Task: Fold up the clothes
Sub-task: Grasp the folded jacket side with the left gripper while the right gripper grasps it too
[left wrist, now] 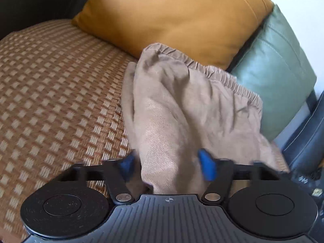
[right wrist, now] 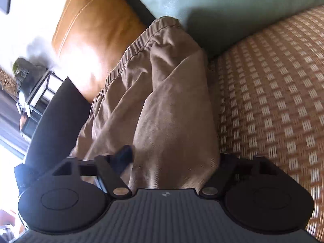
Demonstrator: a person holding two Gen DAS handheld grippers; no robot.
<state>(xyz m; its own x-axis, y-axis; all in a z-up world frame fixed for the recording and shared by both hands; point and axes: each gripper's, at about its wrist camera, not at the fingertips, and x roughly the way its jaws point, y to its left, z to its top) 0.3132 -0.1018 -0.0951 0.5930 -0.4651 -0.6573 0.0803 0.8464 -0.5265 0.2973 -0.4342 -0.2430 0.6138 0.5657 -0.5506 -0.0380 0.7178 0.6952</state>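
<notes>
A tan garment [left wrist: 182,101] with a gathered elastic waistband [left wrist: 202,68] lies bunched on a woven seat mat [left wrist: 50,91], its waistband against the cushions. A fold of it rises into my left gripper [left wrist: 167,166]. The blue pads [left wrist: 206,166] stand apart on either side of that fold, with a thin gap at the left pad. In the right wrist view the same garment [right wrist: 162,81] runs up between the jaws of my right gripper [right wrist: 172,160]. Its left pad [right wrist: 125,156] sits at the cloth's edge, and cloth hides the right pad. The jaws stand wide.
An orange leather cushion [left wrist: 172,16] and a green cushion [left wrist: 273,70] back the seat behind the garment. The woven mat [right wrist: 273,91] stretches off beside the cloth. A dark sofa arm [right wrist: 54,117] and a small side table with a plant [right wrist: 30,85] lie beyond.
</notes>
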